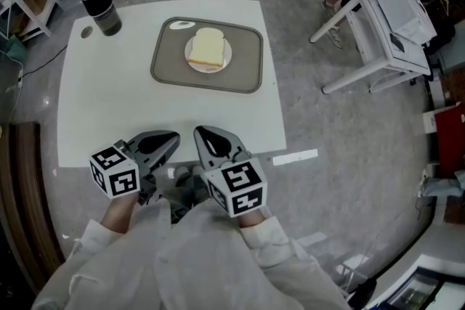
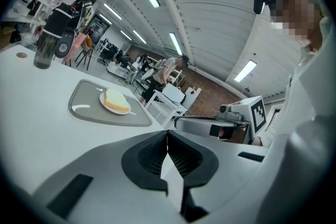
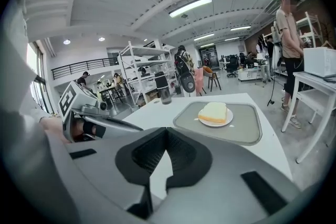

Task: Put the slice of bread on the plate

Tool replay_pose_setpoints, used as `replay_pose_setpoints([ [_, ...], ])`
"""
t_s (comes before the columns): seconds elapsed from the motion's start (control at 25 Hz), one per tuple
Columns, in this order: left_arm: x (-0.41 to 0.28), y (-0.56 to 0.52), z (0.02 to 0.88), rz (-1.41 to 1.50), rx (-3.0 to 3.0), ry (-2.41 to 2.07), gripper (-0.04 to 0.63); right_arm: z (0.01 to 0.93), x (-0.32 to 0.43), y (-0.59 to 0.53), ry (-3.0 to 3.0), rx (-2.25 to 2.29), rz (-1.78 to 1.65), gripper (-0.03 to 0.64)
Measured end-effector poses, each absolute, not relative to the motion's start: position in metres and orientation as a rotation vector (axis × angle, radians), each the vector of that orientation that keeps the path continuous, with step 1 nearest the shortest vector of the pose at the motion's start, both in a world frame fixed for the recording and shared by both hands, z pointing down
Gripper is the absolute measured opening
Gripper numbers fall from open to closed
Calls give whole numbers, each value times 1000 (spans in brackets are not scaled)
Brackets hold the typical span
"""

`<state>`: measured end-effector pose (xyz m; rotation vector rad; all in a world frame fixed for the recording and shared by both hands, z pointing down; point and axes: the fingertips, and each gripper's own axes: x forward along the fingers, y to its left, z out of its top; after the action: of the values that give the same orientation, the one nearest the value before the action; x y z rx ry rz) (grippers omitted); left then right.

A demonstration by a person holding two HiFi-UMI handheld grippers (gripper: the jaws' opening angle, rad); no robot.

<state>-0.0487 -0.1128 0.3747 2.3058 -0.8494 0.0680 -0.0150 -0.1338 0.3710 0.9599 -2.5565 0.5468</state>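
Tray (image 1: 243, 65) matt gry plastic; plate (image 1: 228, 53) glossy wht; tbl (image 1: 109, 112) smooth matt wht.

Most of the plate (image 1: 228, 53) under the slice of bread (image 1: 206, 49); sleeves (image 1: 280, 261) off the head view's lower edge.

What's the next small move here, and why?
Probably none; I'd stop here. The bread already lies on the plate, on the tray. The left gripper and right gripper are both shut and empty, by the near edge of the table. The task looks done.
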Motion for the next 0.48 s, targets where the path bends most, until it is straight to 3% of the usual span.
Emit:
replay_pose_setpoints([
  [0.48, -48, -115, 362, 65, 2351, -814, 9, 361, -15, -127, -2564, 947, 470, 14],
])
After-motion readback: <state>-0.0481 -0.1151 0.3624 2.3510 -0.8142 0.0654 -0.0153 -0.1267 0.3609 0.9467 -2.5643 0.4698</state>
